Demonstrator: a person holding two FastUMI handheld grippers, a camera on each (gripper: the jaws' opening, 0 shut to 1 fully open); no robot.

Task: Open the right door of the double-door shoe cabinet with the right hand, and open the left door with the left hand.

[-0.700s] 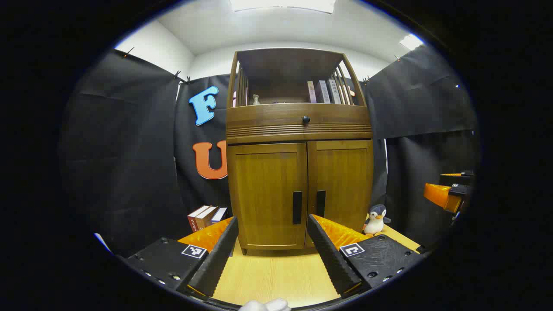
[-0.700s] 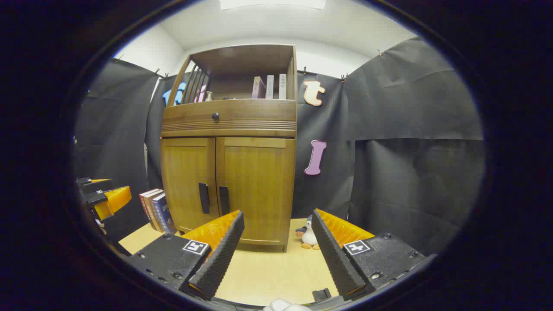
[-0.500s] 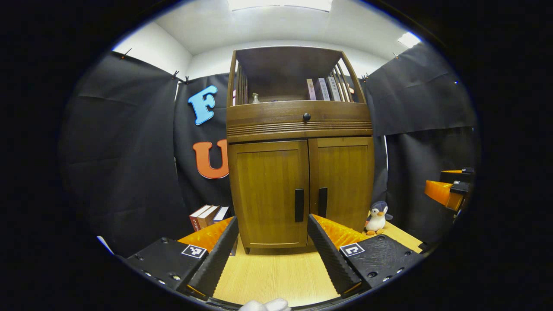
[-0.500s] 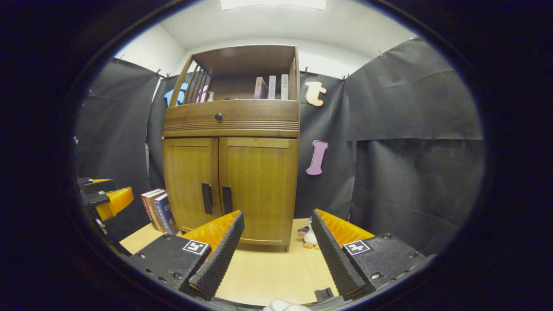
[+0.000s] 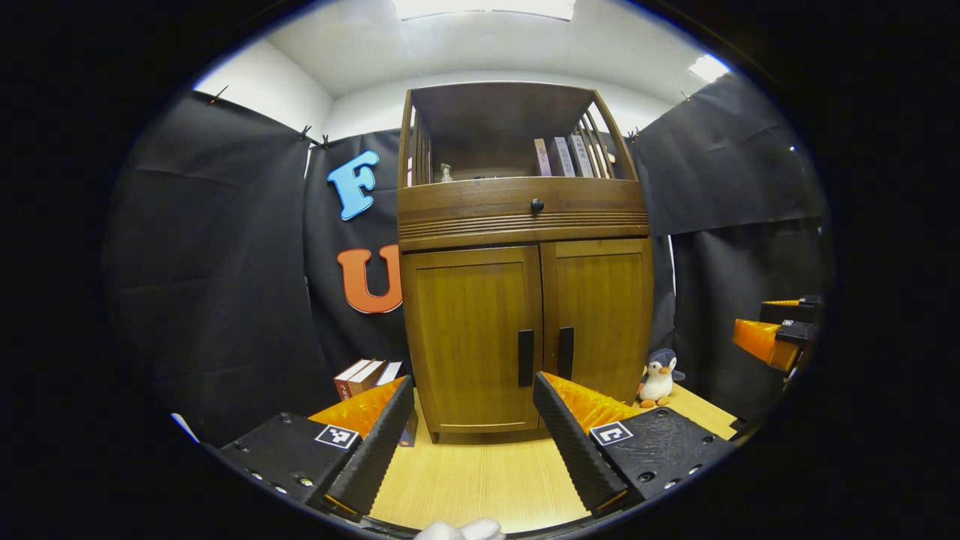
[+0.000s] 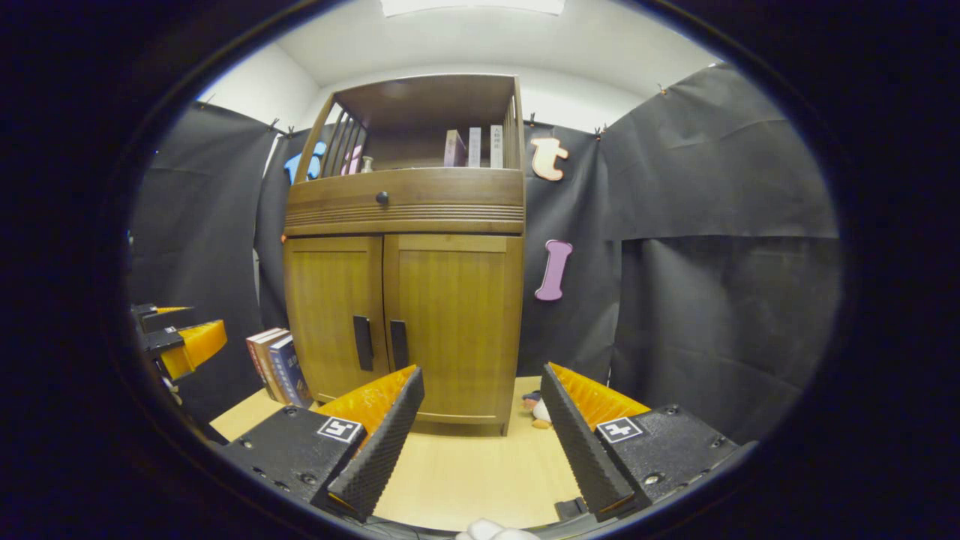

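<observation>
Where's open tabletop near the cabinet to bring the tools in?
Bare tabletop lies in front of both closed doors, between the cabinet and the tools. Crowded at the sides: books on its left, a penguin toy on its right.

Brown wooden shoe cabinet (image 5: 525,300) upright on the light tabletop — left door (image 5: 472,337), right door (image 5: 600,315) both closed.

One cabinet (image 5: 525,300) is showing two doors, two handles, one knob (image 5: 537,205) and one penguin toy (image 5: 658,379).
</observation>
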